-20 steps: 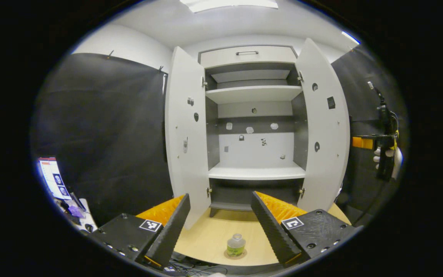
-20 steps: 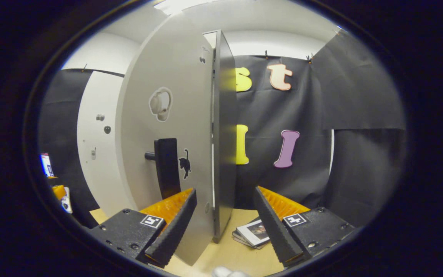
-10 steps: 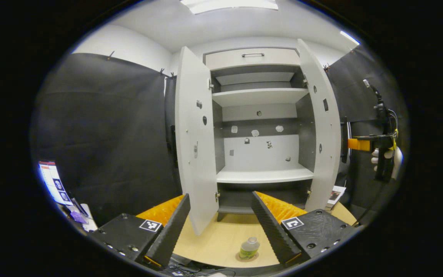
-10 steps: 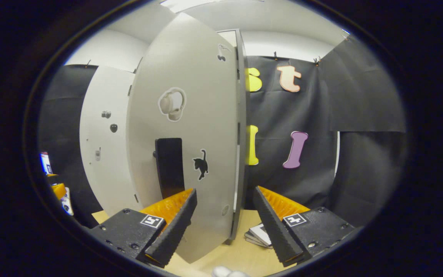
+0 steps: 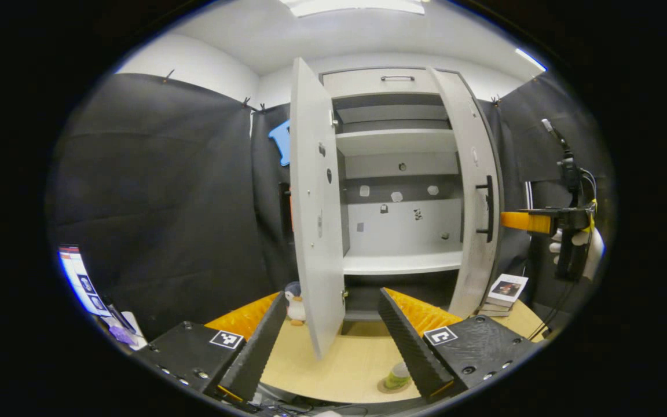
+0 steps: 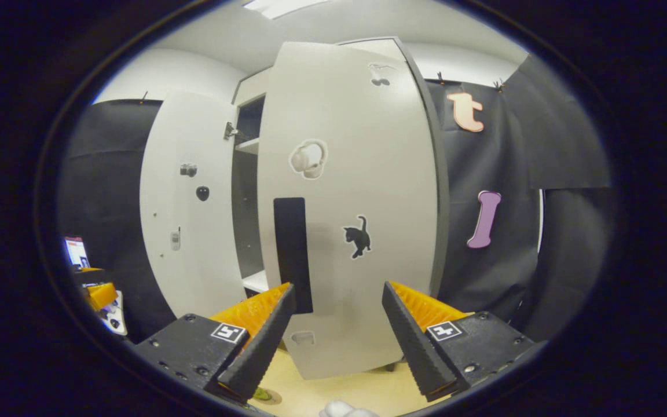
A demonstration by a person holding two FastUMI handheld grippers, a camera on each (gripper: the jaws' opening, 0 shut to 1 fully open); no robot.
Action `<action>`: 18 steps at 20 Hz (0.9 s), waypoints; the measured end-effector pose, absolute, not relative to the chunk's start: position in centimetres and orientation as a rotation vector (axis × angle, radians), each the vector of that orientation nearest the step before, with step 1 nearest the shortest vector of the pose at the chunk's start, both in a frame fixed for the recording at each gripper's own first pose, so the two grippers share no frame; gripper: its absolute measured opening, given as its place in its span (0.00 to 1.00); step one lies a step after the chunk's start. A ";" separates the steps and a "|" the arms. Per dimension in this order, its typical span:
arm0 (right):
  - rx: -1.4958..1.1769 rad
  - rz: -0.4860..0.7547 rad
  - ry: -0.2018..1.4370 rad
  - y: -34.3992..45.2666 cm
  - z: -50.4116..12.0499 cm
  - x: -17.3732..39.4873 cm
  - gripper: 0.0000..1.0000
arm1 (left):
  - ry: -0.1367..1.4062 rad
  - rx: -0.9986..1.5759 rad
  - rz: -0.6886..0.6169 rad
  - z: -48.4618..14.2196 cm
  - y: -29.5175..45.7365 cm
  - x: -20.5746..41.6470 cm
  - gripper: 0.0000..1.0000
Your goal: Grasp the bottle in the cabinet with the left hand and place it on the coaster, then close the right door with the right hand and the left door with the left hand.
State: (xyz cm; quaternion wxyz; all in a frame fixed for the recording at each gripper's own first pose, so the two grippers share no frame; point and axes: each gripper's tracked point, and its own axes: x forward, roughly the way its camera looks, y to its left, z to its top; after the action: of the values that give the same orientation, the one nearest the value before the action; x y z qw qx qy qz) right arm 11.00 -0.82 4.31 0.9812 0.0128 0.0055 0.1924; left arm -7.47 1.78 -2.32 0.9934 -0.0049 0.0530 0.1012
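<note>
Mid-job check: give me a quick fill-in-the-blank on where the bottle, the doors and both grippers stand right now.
1. The bottle stands on the ____ on the table.
2. The right door is partly swung in, while the left door stands wide ____.
3. The right door's handle is ____ in colour.
4. Both the left gripper and the right gripper are open and hold ____.

Missing words: coaster; open; black; nothing

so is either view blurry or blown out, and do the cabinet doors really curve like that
Left gripper view: sharp, the bright ceiling light panel glares white, and the pale grey left cabinet door bows from fisheye distortion. Right gripper view: also sharp, the pale grey right cabinet door bulges outward, evenly lit.
</note>
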 end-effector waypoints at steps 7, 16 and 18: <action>-0.007 0.336 0.045 -0.1 2.6 9.3 0.99 | 0.106 -0.022 0.178 -3.1 4.6 -5.9 0.98; -0.015 0.230 0.067 0.2 -0.5 4.1 0.99 | 0.096 -0.007 0.170 -2.9 10.4 -2.8 0.97; -0.004 0.201 0.085 0.3 -1.7 2.9 0.99 | 0.092 0.012 0.191 -2.6 13.0 -1.7 0.97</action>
State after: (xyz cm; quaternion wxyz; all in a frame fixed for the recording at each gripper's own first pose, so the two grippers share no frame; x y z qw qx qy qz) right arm 2.93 0.33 -1.70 0.9940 -0.0021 0.0423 0.1005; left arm -1.70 13.02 -2.58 0.9944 0.0059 0.0461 0.0954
